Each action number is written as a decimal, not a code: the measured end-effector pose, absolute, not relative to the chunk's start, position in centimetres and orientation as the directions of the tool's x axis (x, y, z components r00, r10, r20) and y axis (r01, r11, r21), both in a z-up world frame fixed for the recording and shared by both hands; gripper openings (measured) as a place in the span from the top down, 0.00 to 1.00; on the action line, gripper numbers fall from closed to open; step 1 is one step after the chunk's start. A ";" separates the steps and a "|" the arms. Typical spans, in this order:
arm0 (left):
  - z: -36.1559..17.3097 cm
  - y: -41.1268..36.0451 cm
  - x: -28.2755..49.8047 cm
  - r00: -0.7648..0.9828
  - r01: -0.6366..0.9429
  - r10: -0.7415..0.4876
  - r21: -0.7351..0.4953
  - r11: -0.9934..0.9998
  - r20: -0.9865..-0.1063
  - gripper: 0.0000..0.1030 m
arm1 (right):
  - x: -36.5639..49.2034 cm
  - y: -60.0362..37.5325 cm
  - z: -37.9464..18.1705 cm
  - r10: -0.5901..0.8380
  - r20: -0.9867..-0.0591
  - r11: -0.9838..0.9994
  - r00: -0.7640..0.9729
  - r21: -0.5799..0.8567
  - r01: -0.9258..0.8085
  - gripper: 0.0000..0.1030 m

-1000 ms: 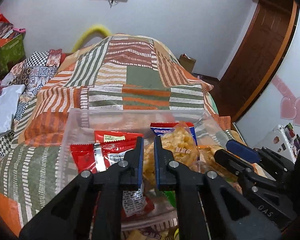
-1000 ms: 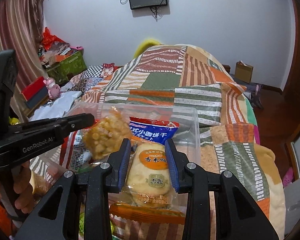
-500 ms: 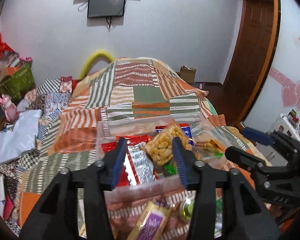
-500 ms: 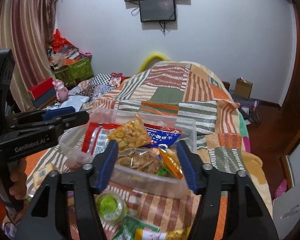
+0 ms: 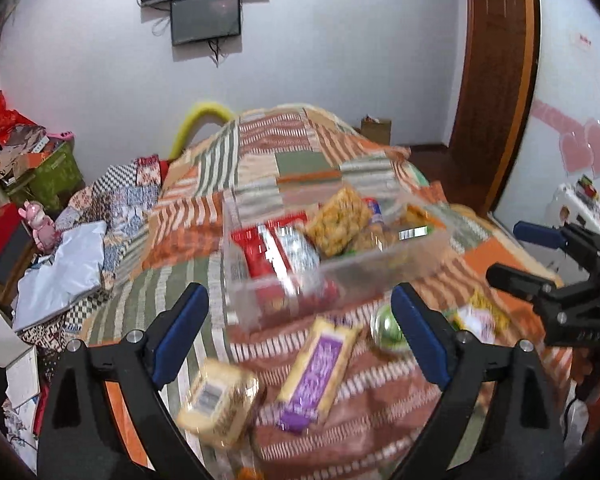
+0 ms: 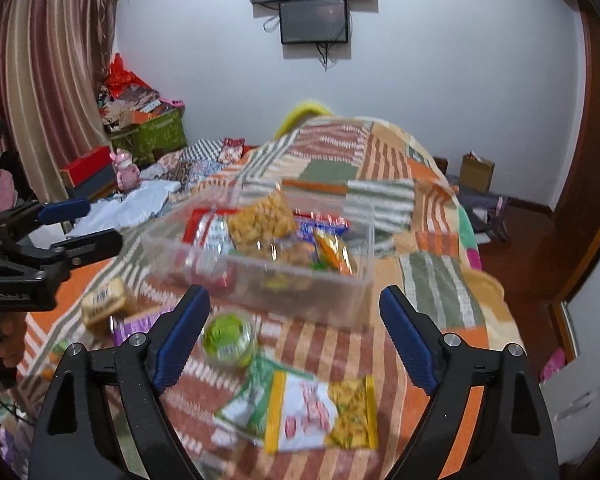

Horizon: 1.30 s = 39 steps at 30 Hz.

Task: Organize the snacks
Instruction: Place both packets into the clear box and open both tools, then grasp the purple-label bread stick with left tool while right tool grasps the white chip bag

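A clear plastic box (image 5: 428, 258) (image 6: 364, 284) sits on the striped bed cover and holds several snack packs, among them a red pack (image 5: 260, 252) and a yellow puffed-snack bag (image 5: 340, 220) (image 6: 260, 216). My left gripper (image 5: 300, 336) is open and empty, above a purple bar (image 5: 320, 368) and a tan biscuit pack (image 5: 220, 400). My right gripper (image 6: 294, 336) is open and empty, above a green round cup (image 6: 228, 338) and a white-yellow snack pack (image 6: 320, 412). Both are drawn back from the box.
The bed (image 6: 340, 152) runs back to a white wall with a screen (image 6: 314, 20). Cluttered boxes and a pink toy (image 6: 126, 168) stand to the left. A wooden door (image 5: 492, 80) is on the right. The frames are motion-blurred.
Both grippers opened and let go of their snack packs in the box, then pulled back and up. Loose snacks in front of the box have come into view.
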<state>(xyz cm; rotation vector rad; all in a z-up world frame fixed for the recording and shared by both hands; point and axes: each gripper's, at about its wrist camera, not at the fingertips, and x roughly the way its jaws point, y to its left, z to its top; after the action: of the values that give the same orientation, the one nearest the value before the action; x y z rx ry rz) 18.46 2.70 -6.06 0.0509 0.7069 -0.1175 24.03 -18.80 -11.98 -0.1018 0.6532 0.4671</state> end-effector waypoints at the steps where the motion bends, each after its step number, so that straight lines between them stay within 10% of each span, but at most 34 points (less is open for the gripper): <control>1: -6.7 2.7 18.3 0.743 0.129 -0.091 0.009 0.992 -0.663 0.09 | 23.9 -19.1 -12.6 0.382 -0.618 0.894 0.687 0.061 -0.443 0.17; 14: -14.4 1.6 19.7 0.576 0.141 -0.113 -0.038 0.989 -0.809 0.10 | 23.1 -20.8 -18.7 0.349 -0.748 0.904 0.564 0.109 -0.414 0.17; 29: -16.1 0.0 21.0 0.540 0.173 -0.100 -0.006 0.985 -0.836 0.36 | 24.6 -23.6 -20.1 0.363 -0.773 0.912 0.521 0.181 -0.367 0.15; 39: -15.9 0.6 20.4 0.542 0.169 -0.132 -0.047 0.985 -0.830 0.54 | 24.3 -23.5 -20.1 0.374 -0.762 0.908 0.529 0.186 -0.375 0.35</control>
<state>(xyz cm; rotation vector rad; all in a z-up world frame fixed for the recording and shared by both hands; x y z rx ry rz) 20.38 0.61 -15.93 0.0405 0.9824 -0.1787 24.25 -23.54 -20.09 -0.0009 0.9096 0.4470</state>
